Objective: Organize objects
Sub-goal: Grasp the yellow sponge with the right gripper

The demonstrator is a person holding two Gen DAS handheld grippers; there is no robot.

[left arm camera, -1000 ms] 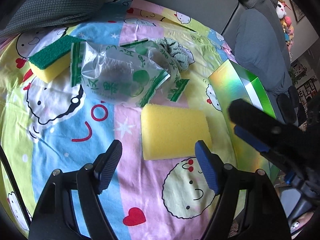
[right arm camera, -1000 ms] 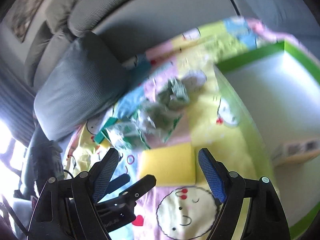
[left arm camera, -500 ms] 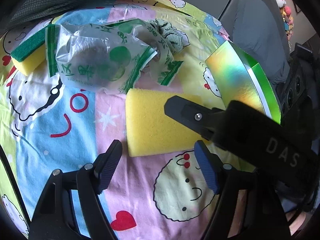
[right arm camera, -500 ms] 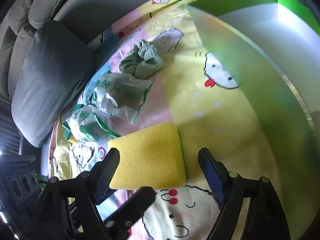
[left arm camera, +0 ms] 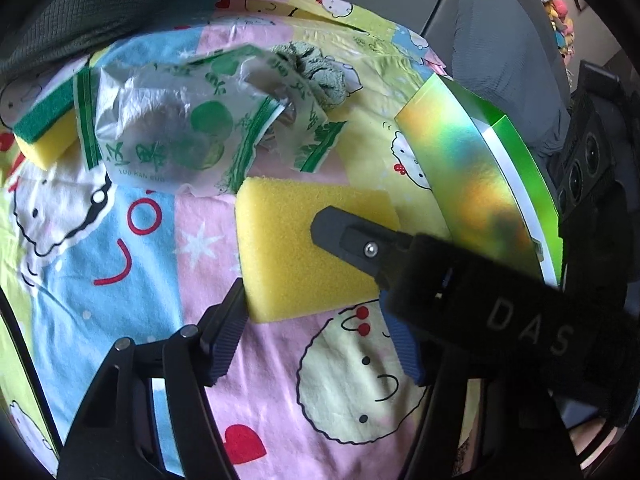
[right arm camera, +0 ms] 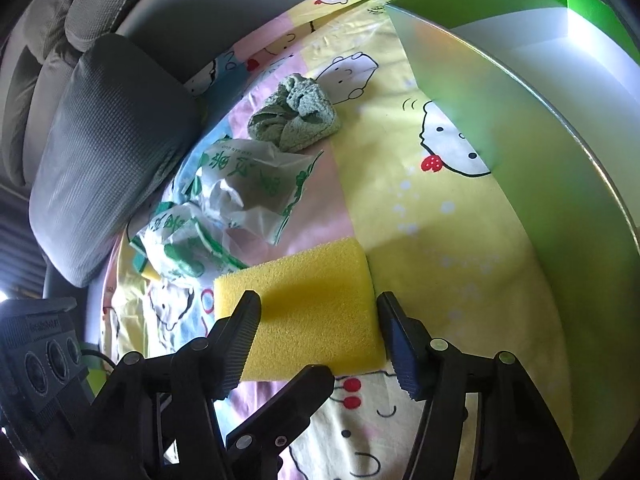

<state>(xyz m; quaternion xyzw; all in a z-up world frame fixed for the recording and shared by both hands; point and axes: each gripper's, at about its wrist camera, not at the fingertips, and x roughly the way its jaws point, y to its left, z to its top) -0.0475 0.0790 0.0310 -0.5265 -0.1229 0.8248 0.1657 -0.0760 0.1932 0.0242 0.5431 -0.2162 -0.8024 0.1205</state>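
Observation:
A plain yellow sponge (left arm camera: 296, 248) lies flat on the cartoon-print sheet; it also shows in the right wrist view (right arm camera: 312, 312). My right gripper (right arm camera: 320, 336) is open, its fingers on either side of the sponge. It crosses the left wrist view as a black arm (left arm camera: 440, 280) over the sponge. My left gripper (left arm camera: 316, 336) is open just in front of the sponge's near edge. A green open box (right arm camera: 560, 160) stands to the right, also in the left wrist view (left arm camera: 480, 184).
Crumpled green-printed plastic bags (left arm camera: 180, 136) lie behind the sponge, with a green cloth (right arm camera: 296, 112) beyond them. A second sponge with a green scrub side (left arm camera: 44, 128) lies far left. Grey cushions (right arm camera: 108, 152) border the sheet.
My right gripper has moved down and forward until its fingers straddle the yellow sponge. My left gripper has moved closer to the sponge's near edge.

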